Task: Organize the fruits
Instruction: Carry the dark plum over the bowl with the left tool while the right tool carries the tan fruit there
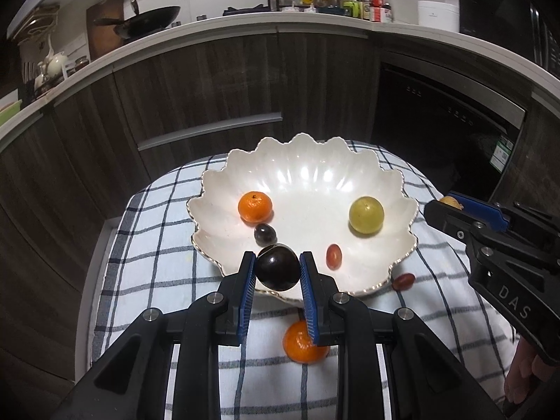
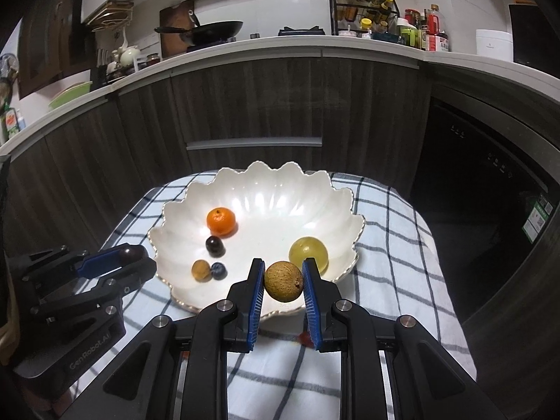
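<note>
Held in the left gripper, low centre of the left view: a dark plum, pinched between the blue pads, just over the near rim of the bowl. Probably carried so, above the rim, to be dropped inside with the other fruit. Held the same way in the right gripper, low centre of the right view: a brown fruit, rough-skinned, kind not clear, squeezed by both pads, also over the near rim.

Already in the bowl, seen from the left view: a mandarin at centre left, a small dark grape below it, a green fruit at centre right, a red grape near the front. Seen only from the right view: a small amber fruit touching a blueberry.

Not yet sorted, lying on the checked cloth: a second mandarin at the bottom, partly hidden behind the left pad, and a second red grape just outside the rim. Likely the next ones to collect.

Cloth spread under the bowl, perhaps to stop round fruit from rolling away.

Readable writing: "DAS" on the right gripper body at the right edge of the left view; "GenRobot.AI" on the left gripper body at lower left of the right view. Green sticker on the dark appliance at right: text too small to read. Bottle labels on the counter: also not readable.
</note>
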### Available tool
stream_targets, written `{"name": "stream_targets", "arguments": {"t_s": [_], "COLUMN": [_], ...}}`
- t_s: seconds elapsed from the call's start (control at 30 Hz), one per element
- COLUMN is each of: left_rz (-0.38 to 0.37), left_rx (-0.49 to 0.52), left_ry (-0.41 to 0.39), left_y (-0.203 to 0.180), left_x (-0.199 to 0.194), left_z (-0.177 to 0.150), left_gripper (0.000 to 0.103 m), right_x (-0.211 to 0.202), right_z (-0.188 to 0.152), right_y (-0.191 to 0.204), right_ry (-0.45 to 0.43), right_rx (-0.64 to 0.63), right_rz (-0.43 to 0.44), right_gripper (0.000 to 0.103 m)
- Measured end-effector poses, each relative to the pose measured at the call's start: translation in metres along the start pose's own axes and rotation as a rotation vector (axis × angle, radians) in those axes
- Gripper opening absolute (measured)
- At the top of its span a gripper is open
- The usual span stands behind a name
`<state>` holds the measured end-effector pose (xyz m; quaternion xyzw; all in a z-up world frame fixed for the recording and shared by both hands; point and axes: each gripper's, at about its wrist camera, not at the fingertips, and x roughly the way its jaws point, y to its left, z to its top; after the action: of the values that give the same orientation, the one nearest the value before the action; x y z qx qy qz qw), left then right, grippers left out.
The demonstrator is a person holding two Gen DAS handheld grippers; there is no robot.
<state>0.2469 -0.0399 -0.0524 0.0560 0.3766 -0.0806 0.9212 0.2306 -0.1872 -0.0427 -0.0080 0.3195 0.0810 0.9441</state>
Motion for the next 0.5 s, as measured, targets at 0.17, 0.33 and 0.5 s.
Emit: {"name": "stream_targets", "arguments": {"t_s": [0.17, 0.33, 0.5], "left_rz": [0.017, 0.035, 0.048], "left_rx": [-0.033, -0.059, -0.082], "left_ry": [0.01, 0.01, 0.01], "left_y": [0.004, 0.008, 0.013], "left_x": [0.008, 0.015, 0.022], "left_z": [0.006, 0.012, 0.02], "left_gripper": [0.026, 0.026, 0.026], "right_x": [0.004, 0.008, 0.015], "right_z": [0.006, 0.013, 0.021], "right_y": [-0.002, -0.003, -0.005], "right_ry": [-0.001, -0.007, -0.016], "right_rx": [0.008, 0.02, 0.029], "right_rz": [-0.01, -0.018, -0.028], "right_gripper": [0.023, 0.023, 0.023]}}
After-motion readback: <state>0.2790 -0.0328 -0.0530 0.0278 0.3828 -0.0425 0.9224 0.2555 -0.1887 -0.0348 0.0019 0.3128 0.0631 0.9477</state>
